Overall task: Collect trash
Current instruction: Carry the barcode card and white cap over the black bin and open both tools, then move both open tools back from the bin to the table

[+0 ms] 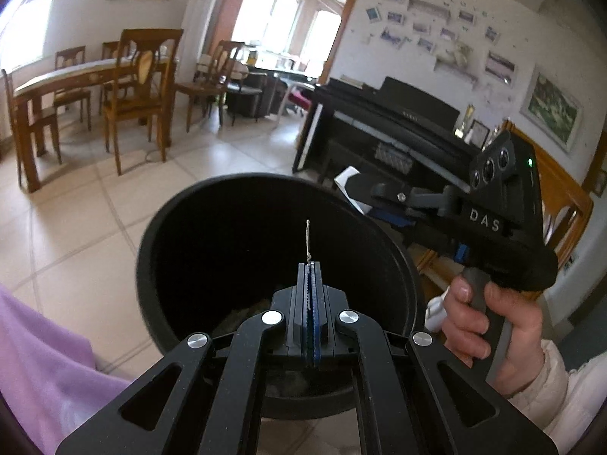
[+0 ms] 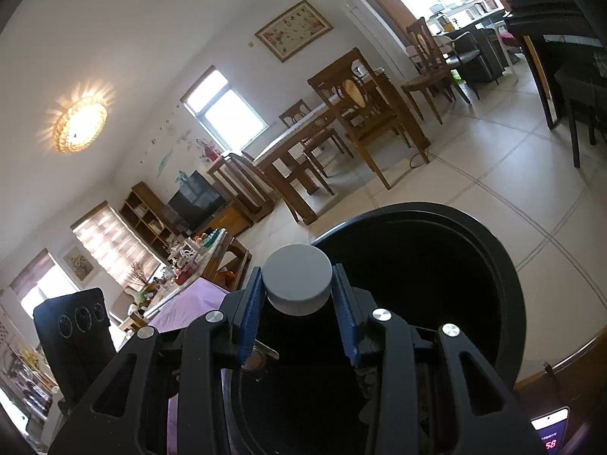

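Observation:
A black round trash bin [image 1: 151, 235] stands on the tiled floor, and its mouth fills the middle of the left wrist view. My left gripper [image 1: 312, 265] hangs over that mouth, shut on a thin white scrap [image 1: 308, 240] that sticks out past the fingertips. In the right wrist view my right gripper [image 2: 297, 295] is shut on a dark bottle [image 2: 299, 360] just below its grey cap [image 2: 296, 278]. The bin [image 2: 504, 261] lies just right of the bottle. A hand [image 1: 489, 326] holds the right gripper [image 1: 370, 199] at the bin's right rim. Some crumpled trash [image 1: 242, 313] lies at the bottom.
A black piano [image 1: 398, 121] stands behind the bin on the right. A wooden dining table [image 1: 76, 76] with chairs [image 1: 140, 91] stands at the back left. Purple cloth [image 1: 41, 360] lies at the near left, over a low table [image 2: 189, 299].

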Motion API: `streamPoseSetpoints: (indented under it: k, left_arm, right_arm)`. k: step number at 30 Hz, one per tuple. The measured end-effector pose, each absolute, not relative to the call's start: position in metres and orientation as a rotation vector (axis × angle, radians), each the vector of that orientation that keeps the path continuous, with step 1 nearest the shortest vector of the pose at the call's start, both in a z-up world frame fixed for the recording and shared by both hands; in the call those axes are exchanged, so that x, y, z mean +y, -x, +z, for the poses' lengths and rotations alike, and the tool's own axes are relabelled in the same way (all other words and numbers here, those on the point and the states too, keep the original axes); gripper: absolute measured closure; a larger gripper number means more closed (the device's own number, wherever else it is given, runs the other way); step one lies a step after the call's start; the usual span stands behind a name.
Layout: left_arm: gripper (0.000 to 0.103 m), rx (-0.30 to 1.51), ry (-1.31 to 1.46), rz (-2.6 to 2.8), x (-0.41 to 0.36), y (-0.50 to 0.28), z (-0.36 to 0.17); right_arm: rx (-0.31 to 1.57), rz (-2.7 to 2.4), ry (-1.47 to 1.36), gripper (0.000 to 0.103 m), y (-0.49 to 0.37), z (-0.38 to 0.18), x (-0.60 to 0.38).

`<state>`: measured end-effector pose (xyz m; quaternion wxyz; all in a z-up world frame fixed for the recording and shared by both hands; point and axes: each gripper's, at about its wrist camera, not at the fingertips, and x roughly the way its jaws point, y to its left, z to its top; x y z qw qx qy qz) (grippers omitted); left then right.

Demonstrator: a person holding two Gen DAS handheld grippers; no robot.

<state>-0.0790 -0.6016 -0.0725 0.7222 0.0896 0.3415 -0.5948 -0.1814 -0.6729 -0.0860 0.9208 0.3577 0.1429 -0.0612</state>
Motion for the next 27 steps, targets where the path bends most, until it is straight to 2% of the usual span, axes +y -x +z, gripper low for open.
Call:
streamPoseSetpoints:
  k: [2,3,4,5,6,10,27]
  left_arm:
    - [0.094,0.751,-0.221,-1.304,-0.603,0.08,-0.073]
    - [0.075,0.744,-0.234,-1.293,-0.6,0.081,-0.072]
    - [0.042,0.733,-0.24,-1.281,-0.597,0.083,-0.071]
    - [0.028,0.717,-0.239,-1.267,-0.588,0.086,-0.066]
    - [0.015,0.67,-0.233,-1.24,-0.583,0.089,-0.062]
    - [0.006,0.596,-0.253,-1.209,-0.562,0.088,-0.046]
    - [0.006,0.526,-0.186,-1.056,-0.448,0.065,-0.013]
  right_arm:
    - [0.308,-0.129,-0.74,0.062,0.186,-0.087,-0.672]
    - [0.319,-0.124,-0.743,0.043,0.186,-0.086,-0.67]
    - [0.321,-0.129,-0.746,0.013,0.187,-0.087,-0.67]
    - [0.312,-0.139,-0.746,0.005,0.189,-0.086,-0.672]
    - [0.296,-0.156,-0.739,0.005,0.193,-0.084,-0.672]
    - [0.297,-0.183,-0.674,0.005,0.194,-0.076,-0.662]
    - [0.397,-0.176,-0.555,0.005,0.161,-0.053,-0.605]
